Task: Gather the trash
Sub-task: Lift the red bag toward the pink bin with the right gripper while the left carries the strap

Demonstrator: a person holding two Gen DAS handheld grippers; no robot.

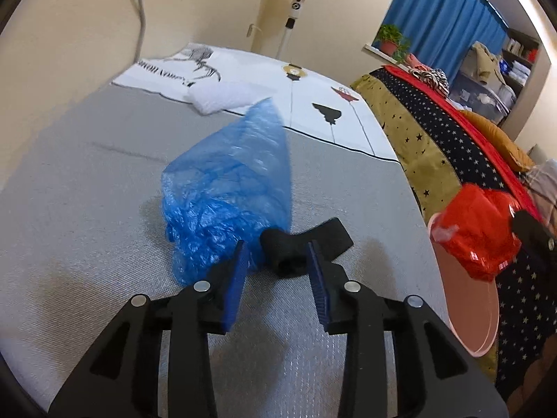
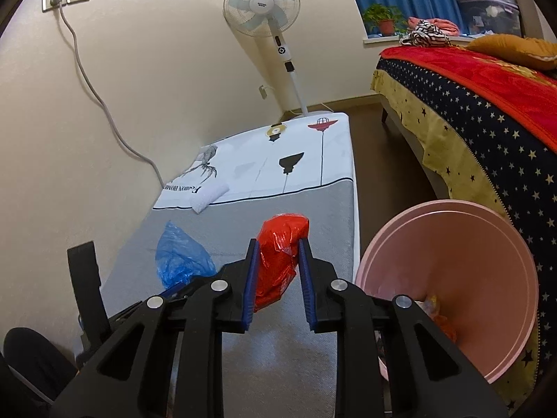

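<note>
Left wrist view: white sheet (image 1: 243,69) print reads "HOME", upside down. Left claw (image 1: 276,264) jaws apart, crumpled blue plastic bag (image 1: 229,188) on grey mattress (image 1: 87,174) just ahead. Right claw (image 2: 276,261) clamped on red plastic wrapper (image 2: 280,257), beside pink plastic bin (image 2: 452,278).

Home bedroom: bed (image 2: 487,104), standing fan (image 2: 263,8)
</note>
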